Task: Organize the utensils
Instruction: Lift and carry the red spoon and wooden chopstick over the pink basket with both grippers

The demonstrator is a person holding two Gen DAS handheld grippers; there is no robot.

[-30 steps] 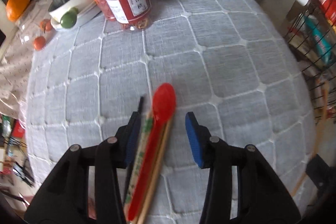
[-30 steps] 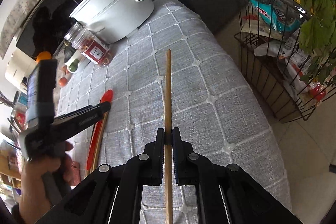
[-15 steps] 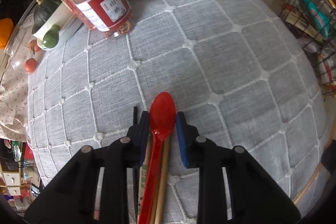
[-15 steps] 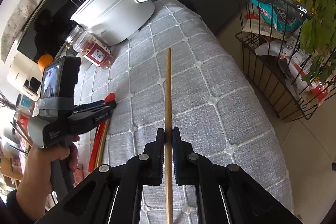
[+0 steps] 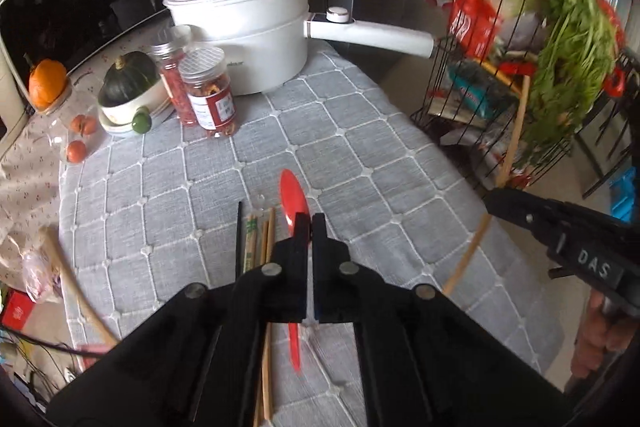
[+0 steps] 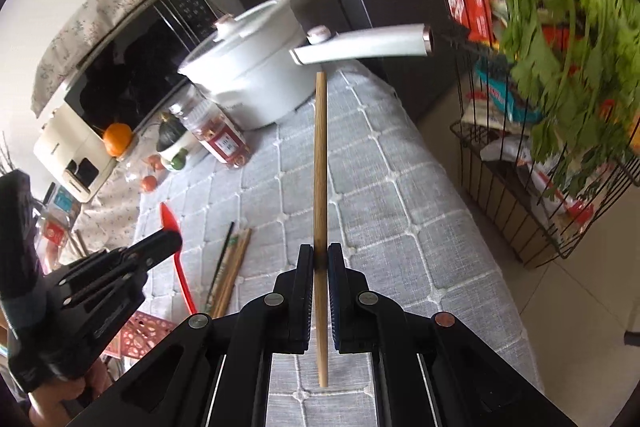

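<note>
My left gripper (image 5: 310, 223), its jaws just finishing closing, is shut on a red plastic spoon (image 5: 294, 193) and holds it above the grey quilted tablecloth (image 5: 360, 155). The spoon's bowl sticks out ahead and its handle hangs below the fingers. Several chopsticks (image 5: 260, 239) lie on the cloth just left of it. My right gripper (image 6: 320, 255) is shut on a single wooden chopstick (image 6: 320, 163), held in the air and pointing toward the pot. In the right wrist view the left gripper (image 6: 168, 239) with the red spoon (image 6: 170, 221) sits at lower left, beside the chopsticks (image 6: 232, 263).
A white pot (image 5: 240, 15) with a long handle stands at the table's far end, with two jars (image 5: 210, 95), a squash in a bowl (image 5: 126, 83) and tomatoes nearby. A wire rack with greens (image 5: 560, 67) stands right of the table. A pink basket (image 6: 140, 331) is at lower left.
The left jaws closed on the red spoon and lifted it off the cloth, leaving the chopsticks lying there. The right gripper rose a little with its chopstick.
</note>
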